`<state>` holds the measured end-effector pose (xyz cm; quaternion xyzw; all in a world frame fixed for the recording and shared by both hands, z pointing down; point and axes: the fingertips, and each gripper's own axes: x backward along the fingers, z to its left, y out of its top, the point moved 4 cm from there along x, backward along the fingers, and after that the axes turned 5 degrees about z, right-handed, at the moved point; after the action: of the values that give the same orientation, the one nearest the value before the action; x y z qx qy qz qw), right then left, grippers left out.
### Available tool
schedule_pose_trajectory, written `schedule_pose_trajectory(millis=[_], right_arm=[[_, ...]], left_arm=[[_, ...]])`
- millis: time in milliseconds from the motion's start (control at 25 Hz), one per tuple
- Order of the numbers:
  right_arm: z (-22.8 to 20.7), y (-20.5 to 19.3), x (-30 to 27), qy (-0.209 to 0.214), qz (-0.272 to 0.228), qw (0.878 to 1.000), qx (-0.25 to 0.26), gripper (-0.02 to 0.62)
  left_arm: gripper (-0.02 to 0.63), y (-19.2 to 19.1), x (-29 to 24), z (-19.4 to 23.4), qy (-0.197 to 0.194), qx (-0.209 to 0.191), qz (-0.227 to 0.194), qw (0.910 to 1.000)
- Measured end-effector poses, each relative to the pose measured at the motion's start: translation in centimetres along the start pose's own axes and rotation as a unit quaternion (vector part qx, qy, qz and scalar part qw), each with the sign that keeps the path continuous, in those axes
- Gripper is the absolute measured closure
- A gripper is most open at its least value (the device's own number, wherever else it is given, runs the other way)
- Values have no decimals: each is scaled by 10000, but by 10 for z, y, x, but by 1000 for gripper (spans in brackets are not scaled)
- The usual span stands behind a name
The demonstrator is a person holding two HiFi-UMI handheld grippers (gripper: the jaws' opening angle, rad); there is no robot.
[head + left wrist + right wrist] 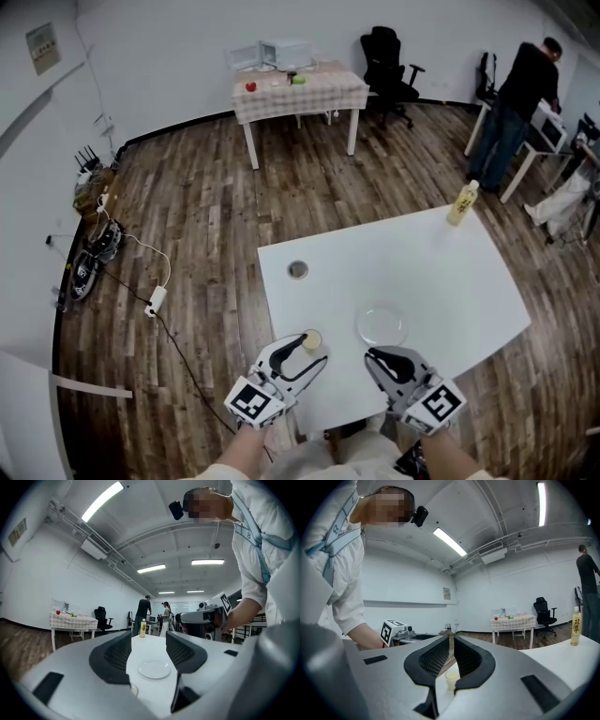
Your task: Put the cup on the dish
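**Trainee:** Which step was in hand?

**Instructor:** The grasp step, by my reading. The cup (pixel 312 339) stood on the white counter (pixel 422 272), low in the frame. It was just left of the dish (pixel 382 326) and apart from it. The dish was bare, so placement was not yet done.

**Trainee:** What was the state of each hand-held gripper?

**Instructor:** The left hand-held gripper (pixel 313 353) was released. Its jaws stood well apart, and the left gripper view showed the cup's rim low between them, with neither pad pressing on it. The right hand-held gripper (pixel 377 357) was clenched to a thin slit, with nothing in it. The cup showed beyond its jaws, out on the counter.

**Trainee:** What did the next move call for?

**Instructor:** Probably this sequence:
1. Seat the cup deeper between the left jaws.
2. Close them on its wall.
3. Lift clear and carry the cup rightward in the frame.
4. Lower it upright onto the middle of the dish.

The cup looked small and light, so a gentle, centred squeeze seemed advisable. An off-centre one could tip it.

**Trainee:** And the pose?

**Instructor:** Both forearms (pixel 234 461) entered from the bottom edge of the head view. The left hand-held gripper pointed up and right, toward the cup. The right one pointed up and left, with its tips near the lower rim of the dish.
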<state>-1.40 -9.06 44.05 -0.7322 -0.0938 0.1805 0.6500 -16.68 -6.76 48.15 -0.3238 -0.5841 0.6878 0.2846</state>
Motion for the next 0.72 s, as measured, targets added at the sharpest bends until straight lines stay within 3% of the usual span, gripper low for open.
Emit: schedule_pose_trajectory(millis=[320,720], right_arm=[[-16,-13,-14,-29,162,9998,-107,554],[-15,-18,-16,-125,230,9995,-159,538]], left_arm=[[328,-43,-26,19,149,-115,499,9986],[316,-77,-38,33,353,-141,847,9957]])
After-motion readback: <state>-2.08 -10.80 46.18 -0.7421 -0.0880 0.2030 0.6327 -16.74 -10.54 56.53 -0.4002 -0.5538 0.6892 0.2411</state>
